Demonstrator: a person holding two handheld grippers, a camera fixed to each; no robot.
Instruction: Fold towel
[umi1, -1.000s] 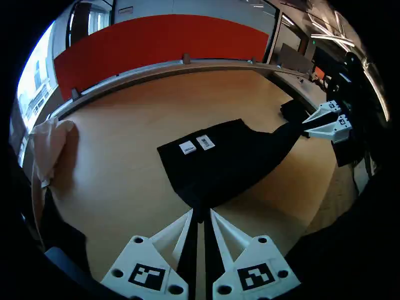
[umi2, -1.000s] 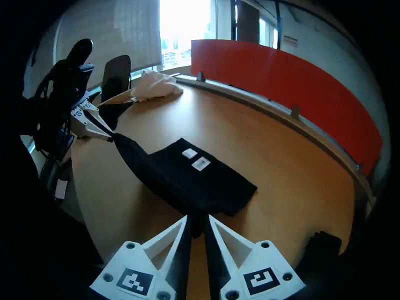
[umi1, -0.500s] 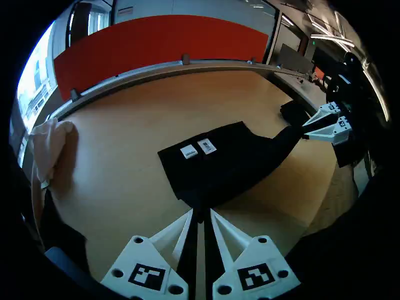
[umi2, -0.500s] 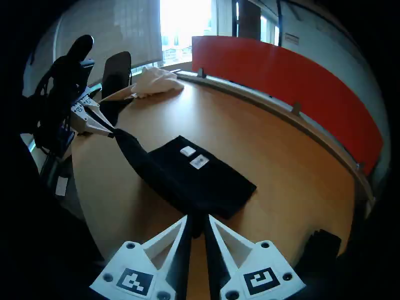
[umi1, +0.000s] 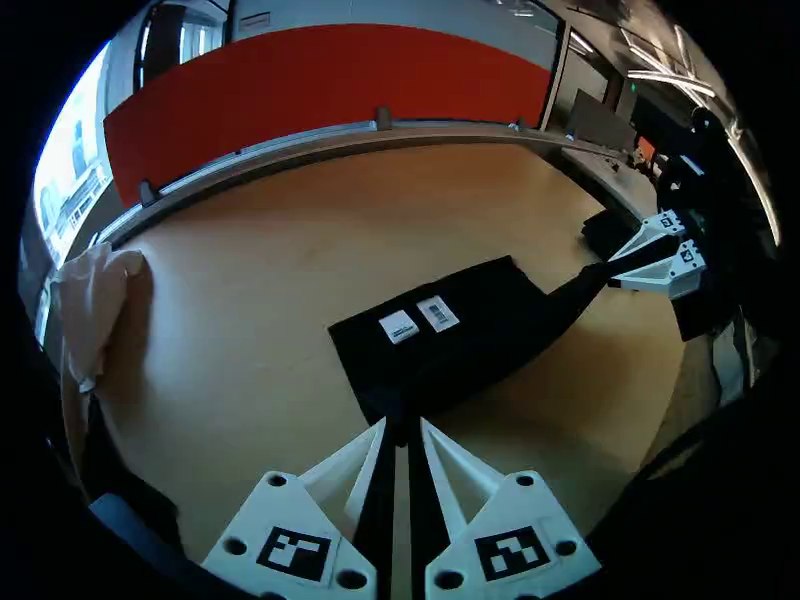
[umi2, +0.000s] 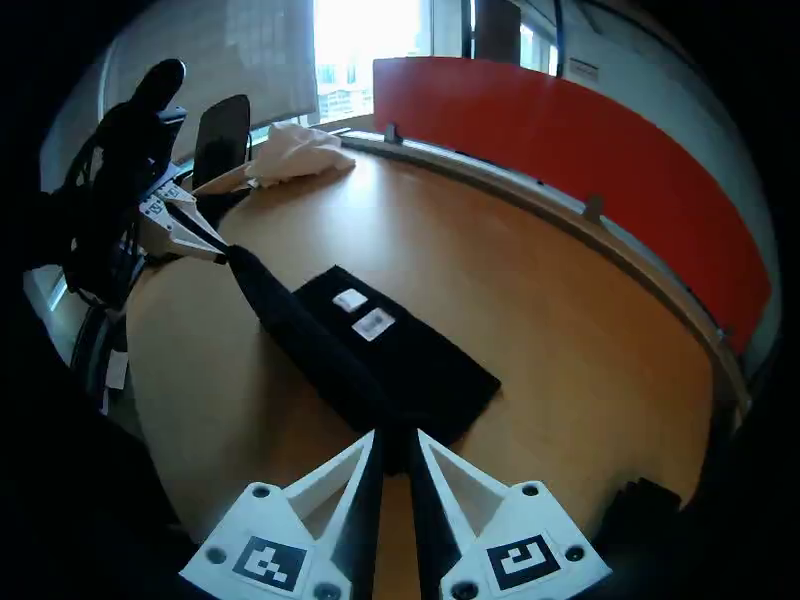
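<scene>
My left claw (umi1: 400, 428) and right claw (umi2: 397, 440) are each clamped on a towel (umi1: 455, 335) corner, holding that edge above the table (umi1: 250, 270); the rest lies mid-table. Uneven pulling could drag it, skewing the fold, I reckon.

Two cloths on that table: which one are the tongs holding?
The black towel with two white labels: left tongs and right tongs each pinch a corner. The crumpled pale beige cloth lies apart, untouched.
</scene>
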